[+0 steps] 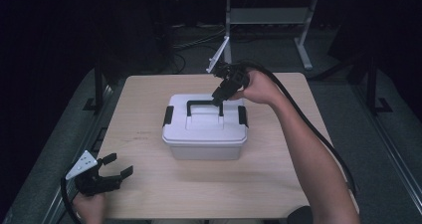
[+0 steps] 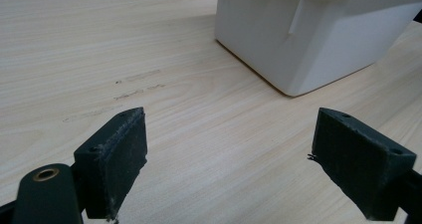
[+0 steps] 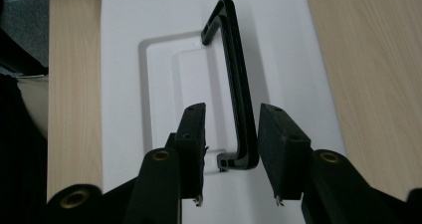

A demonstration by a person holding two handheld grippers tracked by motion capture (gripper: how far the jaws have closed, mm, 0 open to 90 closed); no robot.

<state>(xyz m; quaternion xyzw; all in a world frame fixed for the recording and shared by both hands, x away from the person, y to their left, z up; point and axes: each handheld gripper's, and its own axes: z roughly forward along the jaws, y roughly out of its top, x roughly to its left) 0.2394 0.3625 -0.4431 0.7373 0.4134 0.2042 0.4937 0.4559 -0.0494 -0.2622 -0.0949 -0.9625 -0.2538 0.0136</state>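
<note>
Evidently the right gripper (image 3: 231, 152) is straddling the box (image 1: 204, 134) handle (image 3: 238, 84), jaws apart, readying a lift, while the left gripper (image 2: 231, 159) is idling agape.

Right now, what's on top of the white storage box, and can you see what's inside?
On the white box lid lie a black carry handle and the right gripper straddling it, jaws apart. The closed lid hides whatever is inside.

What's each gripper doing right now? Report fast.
Left gripper: open, holding nothing, low over the table.
Right gripper: open, jaws straddling the box handle, not clamped.
</note>
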